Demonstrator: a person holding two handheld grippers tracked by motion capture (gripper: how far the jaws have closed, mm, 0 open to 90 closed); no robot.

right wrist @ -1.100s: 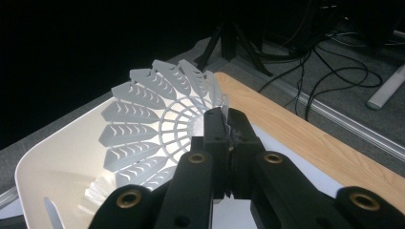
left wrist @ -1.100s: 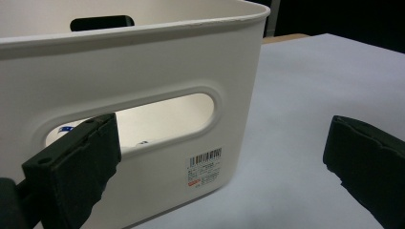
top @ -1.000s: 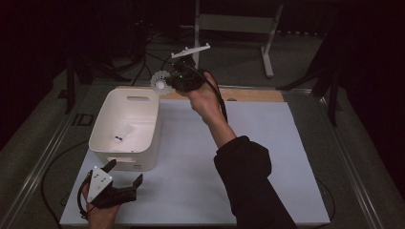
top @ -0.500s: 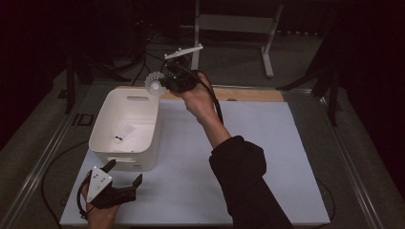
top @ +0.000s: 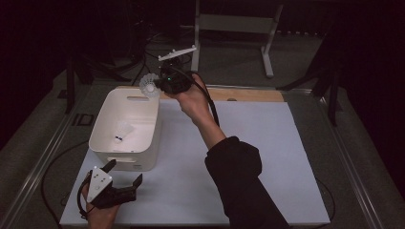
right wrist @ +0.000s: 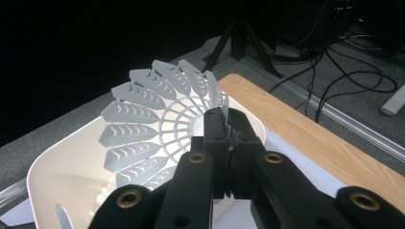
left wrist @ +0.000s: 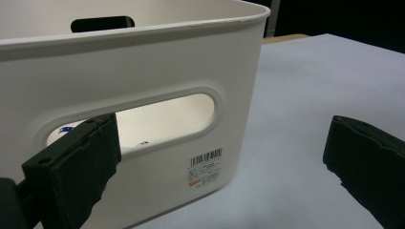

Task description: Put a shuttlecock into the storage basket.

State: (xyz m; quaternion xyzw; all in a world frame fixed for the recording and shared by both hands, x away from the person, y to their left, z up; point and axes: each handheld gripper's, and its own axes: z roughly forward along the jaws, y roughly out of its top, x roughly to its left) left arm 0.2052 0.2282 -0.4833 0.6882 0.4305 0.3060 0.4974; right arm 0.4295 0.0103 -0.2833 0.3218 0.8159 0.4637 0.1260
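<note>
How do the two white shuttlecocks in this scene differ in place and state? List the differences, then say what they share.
The held shuttlecock is clamped in the shut right gripper, in the air above the far rim of the white bin; the other shuttlecock lies loose on the bin's floor. The held one's skirt points away from the gripper; the other lies tipped over. Both are white with an open skirt.

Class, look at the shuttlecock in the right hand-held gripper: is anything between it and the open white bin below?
Nothing visible: the shuttlecock hangs over the white bin's far rim, clamped by the right hand-held gripper; another shuttlecock lies inside.
</note>
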